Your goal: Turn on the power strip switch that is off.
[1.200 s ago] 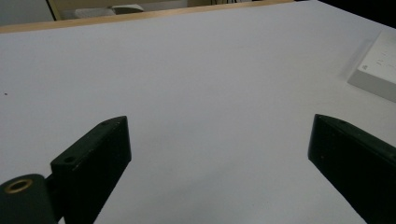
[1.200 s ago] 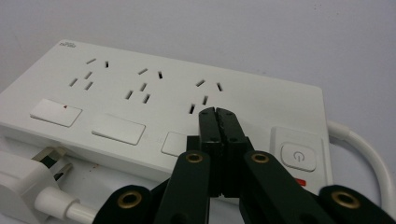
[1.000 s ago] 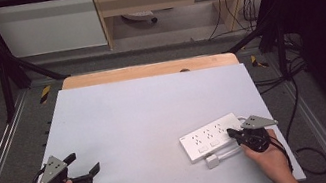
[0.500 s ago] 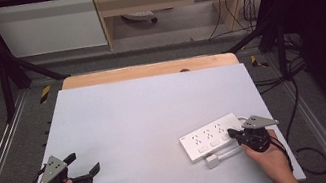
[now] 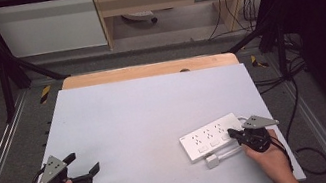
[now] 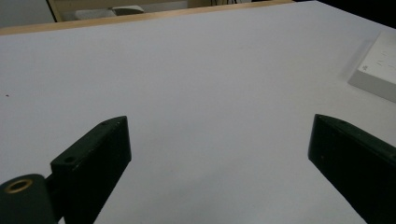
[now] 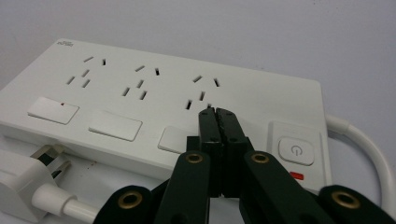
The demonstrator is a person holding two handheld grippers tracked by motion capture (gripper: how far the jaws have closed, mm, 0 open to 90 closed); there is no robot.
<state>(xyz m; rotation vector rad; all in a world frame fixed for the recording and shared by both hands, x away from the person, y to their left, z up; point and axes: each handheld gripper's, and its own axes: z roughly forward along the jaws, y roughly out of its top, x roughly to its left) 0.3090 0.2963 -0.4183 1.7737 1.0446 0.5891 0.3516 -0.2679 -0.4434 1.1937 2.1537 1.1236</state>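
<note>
Lying flat, white power strip (image 7: 154,102), 3 sockets.

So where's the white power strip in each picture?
High view: power strip at lower right, by the right hand-held gripper.
Left gripper view: its corner at the right edge.
Right gripper view: across the middle, behind the shut jaws.
Shared landmark: the white table.

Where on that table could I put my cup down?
Most of the pale grey tabletop is bare: the whole far half up to the wooden edge strip, and the middle between the two grippers. Only the near right corner is crowded, with the white power strip and its white plug.
</note>
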